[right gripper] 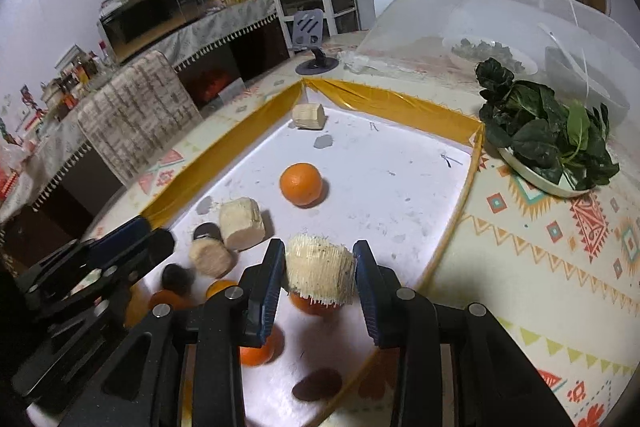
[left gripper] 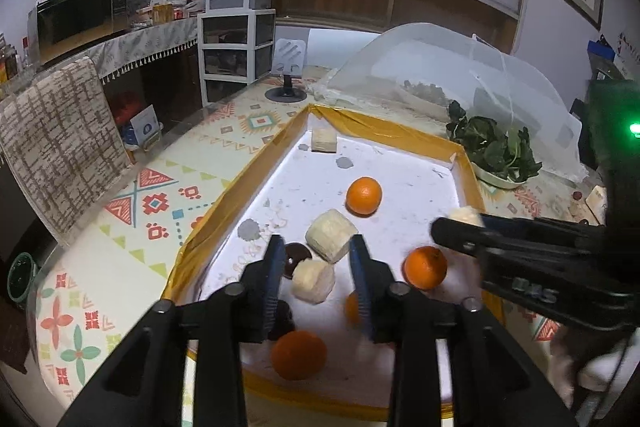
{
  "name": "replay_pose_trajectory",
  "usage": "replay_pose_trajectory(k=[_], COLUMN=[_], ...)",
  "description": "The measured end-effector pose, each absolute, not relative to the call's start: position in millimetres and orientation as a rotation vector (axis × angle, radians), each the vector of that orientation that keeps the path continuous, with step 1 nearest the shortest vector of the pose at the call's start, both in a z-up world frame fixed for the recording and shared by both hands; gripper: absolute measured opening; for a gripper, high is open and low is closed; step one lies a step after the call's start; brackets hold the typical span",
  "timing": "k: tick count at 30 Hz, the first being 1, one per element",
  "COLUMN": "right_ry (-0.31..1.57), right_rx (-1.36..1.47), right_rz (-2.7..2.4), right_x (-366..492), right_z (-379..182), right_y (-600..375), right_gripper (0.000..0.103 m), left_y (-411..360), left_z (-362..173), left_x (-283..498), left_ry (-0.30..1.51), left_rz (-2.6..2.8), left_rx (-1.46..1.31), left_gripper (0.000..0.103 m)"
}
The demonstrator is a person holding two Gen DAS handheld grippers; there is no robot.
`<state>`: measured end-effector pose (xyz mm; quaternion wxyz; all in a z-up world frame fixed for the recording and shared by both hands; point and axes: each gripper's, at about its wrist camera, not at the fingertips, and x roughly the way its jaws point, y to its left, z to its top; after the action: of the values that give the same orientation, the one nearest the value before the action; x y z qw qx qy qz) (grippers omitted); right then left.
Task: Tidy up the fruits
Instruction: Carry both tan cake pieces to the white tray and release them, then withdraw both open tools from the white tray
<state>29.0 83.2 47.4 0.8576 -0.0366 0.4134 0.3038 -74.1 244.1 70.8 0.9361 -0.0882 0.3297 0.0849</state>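
Right hand-held gripper (right gripper: 320, 277) clamping pale fibrous cylindrical chunk (right gripper: 320, 275) over white gold-rimmed tray (right gripper: 384, 95) | left hand-held gripper (left gripper: 316, 275) standing apart, seemingly empty | round oranges (right gripper: 301, 185) lying in tray on patterned worktop (right gripper: 540, 247)

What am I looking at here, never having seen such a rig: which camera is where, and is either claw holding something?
Each picture comes from a fisheye camera on a hand-held two-finger gripper, looking along its fingers. A person carries one in each hand; no robot arm.

On the patterned table sits a white tray with a yellow rim, holding oranges and pale fibrous chunks. A plate of leafy greens stands beside it.

The left gripper is open and empty over the chunks. The right gripper clamps one bristly pale chunk.
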Motion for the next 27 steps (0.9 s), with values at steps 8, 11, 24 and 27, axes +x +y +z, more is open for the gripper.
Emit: replay_pose_trajectory(k=[8, 11, 24, 27], right_ry=[0.899, 0.892, 0.784, 0.753], right_rx=[-0.101, -0.098, -0.067, -0.076], right_rz=[0.612, 0.607, 0.606, 0.597], right_x=[46, 44, 9, -7], right_z=[37, 39, 74, 81], right_y=[100, 102, 69, 54], right_gripper=[0.038, 0.042, 0.059, 0.06], left_y=[237, 237, 221, 213], left_z=[83, 87, 101, 103], left_x=[-86, -90, -105, -109], left_ry=[0.626, 0.617, 0.587, 0.588], left_rz=[0.213, 0.226, 0.285, 0.285], left_rx=[-0.156, -0.156, -0.113, -0.099], left_gripper=[0.065, 0.072, 0.089, 0.089])
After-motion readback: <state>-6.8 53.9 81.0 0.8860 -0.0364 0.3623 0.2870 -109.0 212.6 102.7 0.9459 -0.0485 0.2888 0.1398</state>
